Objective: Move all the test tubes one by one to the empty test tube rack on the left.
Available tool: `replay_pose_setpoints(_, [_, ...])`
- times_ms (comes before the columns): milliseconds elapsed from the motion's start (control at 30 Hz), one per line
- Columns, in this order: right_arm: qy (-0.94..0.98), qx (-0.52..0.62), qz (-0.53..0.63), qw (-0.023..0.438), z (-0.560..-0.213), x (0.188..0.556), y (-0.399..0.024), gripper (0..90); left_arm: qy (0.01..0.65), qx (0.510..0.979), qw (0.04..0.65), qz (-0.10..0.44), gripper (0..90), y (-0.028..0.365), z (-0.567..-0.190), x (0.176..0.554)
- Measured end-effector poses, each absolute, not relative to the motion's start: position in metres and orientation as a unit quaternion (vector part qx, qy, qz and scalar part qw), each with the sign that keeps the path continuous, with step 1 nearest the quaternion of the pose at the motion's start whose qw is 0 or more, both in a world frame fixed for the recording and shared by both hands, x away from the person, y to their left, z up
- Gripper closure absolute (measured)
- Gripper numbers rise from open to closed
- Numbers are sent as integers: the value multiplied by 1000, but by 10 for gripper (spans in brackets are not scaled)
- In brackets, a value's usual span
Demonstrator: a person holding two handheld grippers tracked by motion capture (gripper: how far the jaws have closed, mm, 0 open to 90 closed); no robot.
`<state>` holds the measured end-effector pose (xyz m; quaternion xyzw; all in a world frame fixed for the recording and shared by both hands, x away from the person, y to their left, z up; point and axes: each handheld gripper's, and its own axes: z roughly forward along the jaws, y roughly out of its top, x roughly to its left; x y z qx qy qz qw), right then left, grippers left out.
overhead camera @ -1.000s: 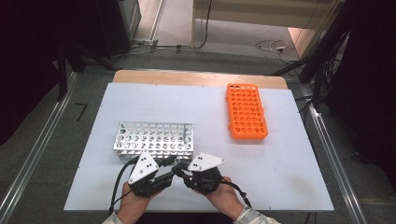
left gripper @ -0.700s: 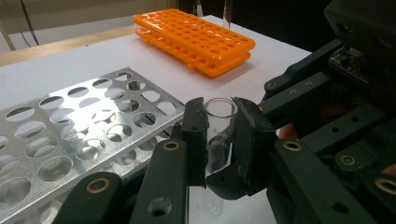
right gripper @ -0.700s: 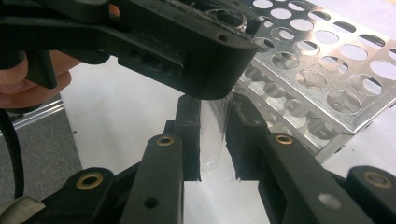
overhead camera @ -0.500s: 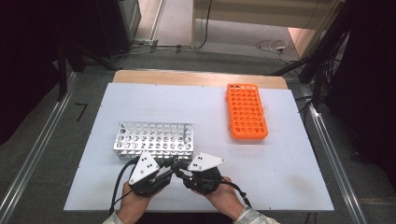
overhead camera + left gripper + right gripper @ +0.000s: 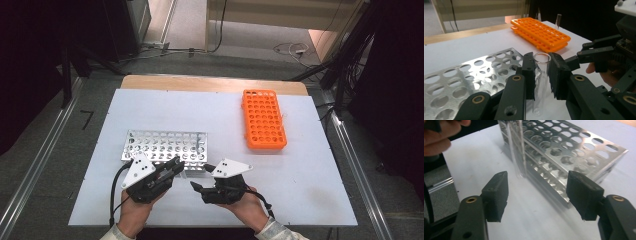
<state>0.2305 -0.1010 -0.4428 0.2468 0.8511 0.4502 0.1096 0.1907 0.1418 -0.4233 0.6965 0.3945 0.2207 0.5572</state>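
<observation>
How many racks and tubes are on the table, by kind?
Metal rack: 1
Orange rack: 1
Glass test tube: 2, one between the left gripper's jaws, one standing at the orange rack's far side
Total: 4

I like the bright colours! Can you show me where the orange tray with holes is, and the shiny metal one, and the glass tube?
Orange plastic test-tube rack (image 5: 263,119), high view: middle of its holed top.
Shiny metal test-tube rack (image 5: 165,144), high view: its perforated top plate.
Clear glass test tube (image 5: 541,58), left gripper view: its open rim between the jaws.
</observation>
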Motion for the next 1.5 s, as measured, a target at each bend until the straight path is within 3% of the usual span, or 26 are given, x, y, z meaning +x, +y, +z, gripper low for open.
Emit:
replay_pose_setpoints(633, [840, 280, 448, 124, -441, 242, -119, 271, 447, 645, 556, 273, 754, 182, -412, 202])
replay_pose_setpoints(967, [840, 281, 446, 126, -441, 243, -119, 271, 458, 642, 523, 324, 754, 190, -413, 208])
replay_pose_setpoints(1500, [841, 281, 444, 127, -442, 243, -120, 272, 461, 652, 492, 346, 752, 190, -425, 212])
